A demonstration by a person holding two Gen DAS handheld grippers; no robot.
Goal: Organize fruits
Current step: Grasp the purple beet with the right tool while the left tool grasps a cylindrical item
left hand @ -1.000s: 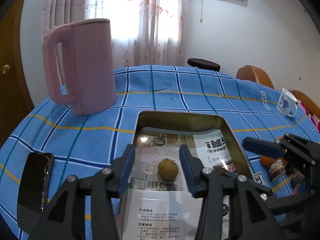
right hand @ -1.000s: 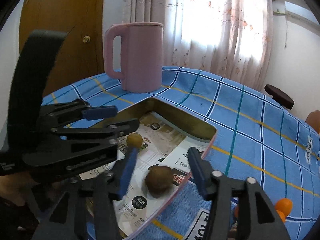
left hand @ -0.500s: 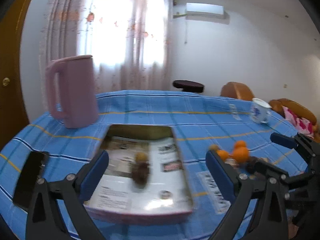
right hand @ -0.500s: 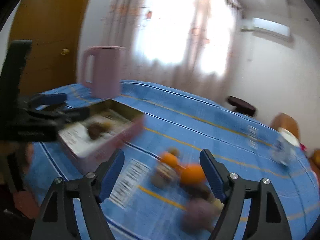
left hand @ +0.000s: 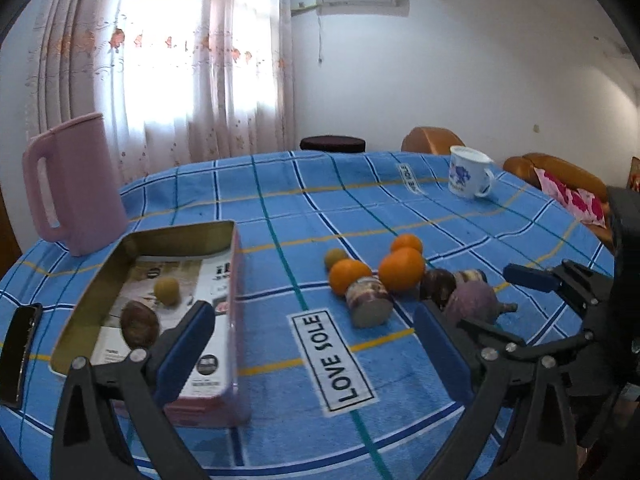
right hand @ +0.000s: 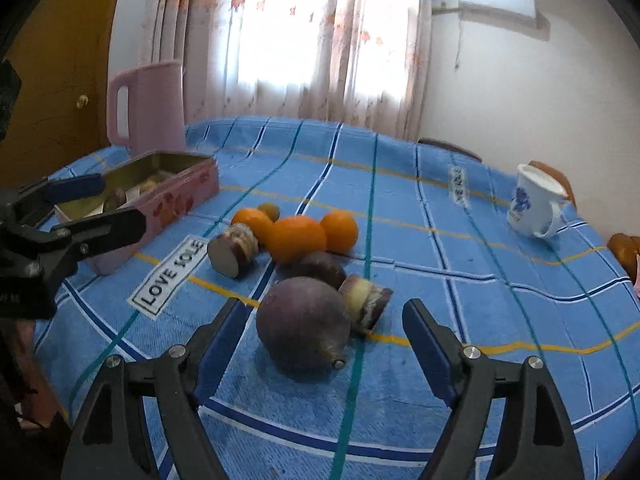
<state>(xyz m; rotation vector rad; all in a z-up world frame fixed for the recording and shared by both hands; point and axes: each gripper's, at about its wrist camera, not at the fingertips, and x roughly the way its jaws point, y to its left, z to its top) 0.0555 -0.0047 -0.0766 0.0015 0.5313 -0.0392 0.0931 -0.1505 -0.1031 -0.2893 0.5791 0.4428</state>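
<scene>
Hiding part of tin [left hand: 230,280]: left gripper [left hand: 316,344]

Left gripper [left hand: 312,344] wide open, tin [left hand: 234,280], oranges [left hand: 401,268]

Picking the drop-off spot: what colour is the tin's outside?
Pink with red markings, clearest in the right wrist view: tin.

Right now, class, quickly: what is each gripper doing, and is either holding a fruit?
Left gripper: open, holding nothing.
Right gripper: fingers opening, holding nothing; the round purple fruit lies untouched between them.
</scene>
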